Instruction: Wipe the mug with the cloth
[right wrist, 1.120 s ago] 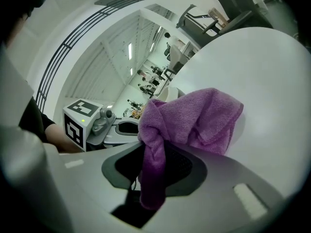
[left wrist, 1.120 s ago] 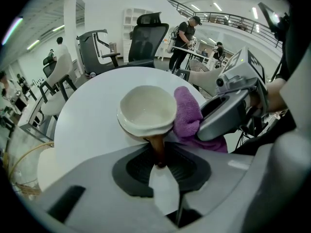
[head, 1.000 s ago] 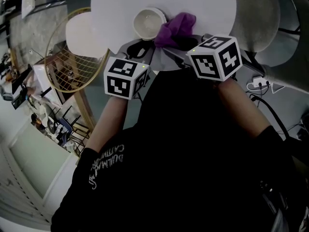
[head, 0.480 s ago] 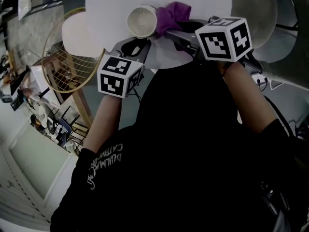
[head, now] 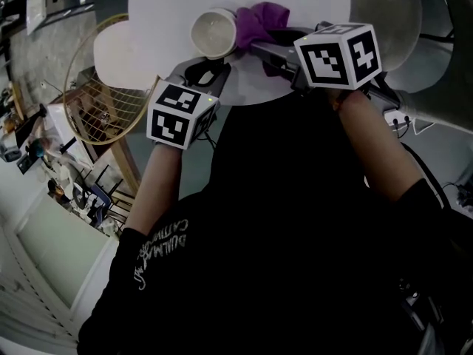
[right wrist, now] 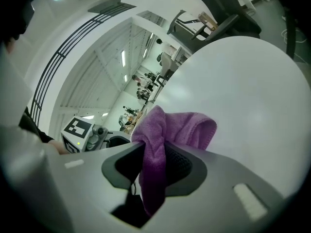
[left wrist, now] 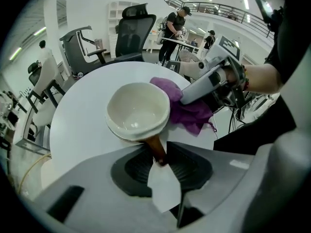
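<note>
Resting on the smooth, round white table [head: 310, 6], the glazed cream mug [left wrist: 138, 111] shows a rounded bowl and a brown handle [left wrist: 158, 149]. The handle lies between the ribbed dark pads of the left gripper [left wrist: 163, 171], whose jaws are opening. The right gripper [right wrist: 154, 165] is clamped on the fuzzy purple cloth [right wrist: 170, 130], bunched in folds against the mug's side. Compared with a second before, the right gripper has advanced farther over the table edge; mug and cloth remain touching.
</note>
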Action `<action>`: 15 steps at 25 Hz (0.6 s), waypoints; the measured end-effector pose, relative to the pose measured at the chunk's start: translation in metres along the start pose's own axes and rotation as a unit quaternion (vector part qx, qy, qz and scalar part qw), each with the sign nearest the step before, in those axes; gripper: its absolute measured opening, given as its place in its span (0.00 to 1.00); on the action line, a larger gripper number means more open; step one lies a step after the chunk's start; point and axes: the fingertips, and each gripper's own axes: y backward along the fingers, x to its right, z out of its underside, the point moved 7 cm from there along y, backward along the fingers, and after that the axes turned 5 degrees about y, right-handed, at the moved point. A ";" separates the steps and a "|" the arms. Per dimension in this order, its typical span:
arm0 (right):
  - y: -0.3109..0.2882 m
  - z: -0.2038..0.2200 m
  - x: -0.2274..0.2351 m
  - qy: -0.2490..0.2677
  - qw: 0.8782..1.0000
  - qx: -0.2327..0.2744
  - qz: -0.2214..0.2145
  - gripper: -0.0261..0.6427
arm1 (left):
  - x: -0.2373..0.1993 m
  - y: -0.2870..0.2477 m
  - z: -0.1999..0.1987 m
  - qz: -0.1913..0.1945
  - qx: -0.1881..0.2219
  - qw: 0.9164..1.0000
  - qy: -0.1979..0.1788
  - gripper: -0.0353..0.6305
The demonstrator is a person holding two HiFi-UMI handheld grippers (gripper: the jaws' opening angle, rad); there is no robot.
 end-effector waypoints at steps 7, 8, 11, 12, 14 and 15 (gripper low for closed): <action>-0.002 -0.001 -0.001 -0.010 1.000 -0.003 0.004 0.22 | 0.000 0.001 -0.001 0.011 -0.020 0.999 -0.033 0.21; -0.002 -0.001 -0.002 -0.007 1.000 -0.005 0.007 0.22 | 0.000 0.001 -0.002 0.013 -0.023 0.999 -0.042 0.21; -0.001 0.000 -0.004 0.003 1.000 -0.011 0.021 0.22 | 0.001 0.000 -0.001 0.021 -0.032 0.997 -0.064 0.21; -0.001 0.000 -0.005 0.004 1.000 -0.013 0.025 0.22 | 0.001 0.000 -0.001 0.023 -0.035 0.997 -0.069 0.21; -0.002 0.001 -0.008 0.001 0.999 -0.014 0.033 0.22 | -0.001 0.002 0.000 0.029 -0.040 0.995 -0.081 0.21; -0.002 0.002 -0.009 -0.003 0.999 -0.014 0.037 0.22 | -0.002 0.003 0.000 0.032 -0.042 0.995 -0.088 0.21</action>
